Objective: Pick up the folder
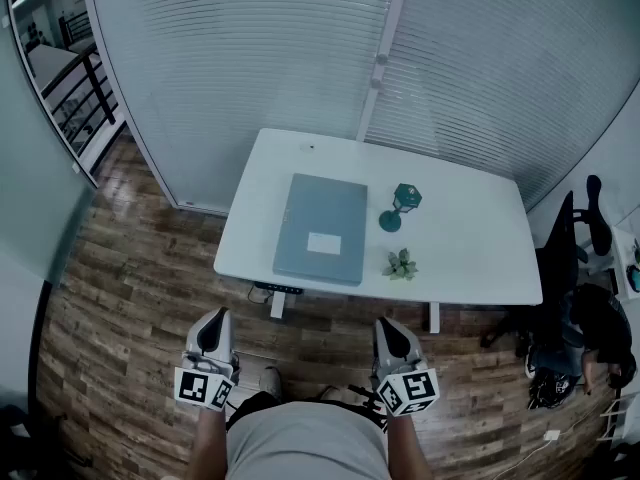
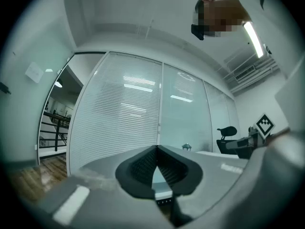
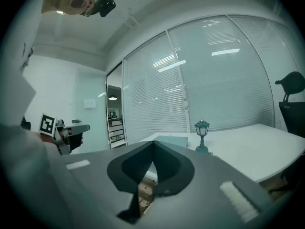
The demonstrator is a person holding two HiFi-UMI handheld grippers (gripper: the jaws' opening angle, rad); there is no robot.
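Nothing's really been started yet, by the looks of it. The folder (image 1: 321, 229) is lying flat and untouched on the left part of the white worktop (image 1: 470, 238), with a small green lantern (image 1: 402, 206) and a tiny plant (image 1: 401, 264) set just to its right. Both grippers are held well short of the worktop's near edge, over the wood floor (image 1: 130, 298). The left gripper (image 1: 215, 320) is clenched on nothing, and the same goes for the right gripper (image 1: 390, 326). So everything is left: approach, grasp, lift.

The full layout is only given by the head view. The shut, empty jaws are only made clear in the two gripper views. In the right gripper view the folder's edge can be picked out beside the lantern; in the left gripper view it can't be made out for sure.
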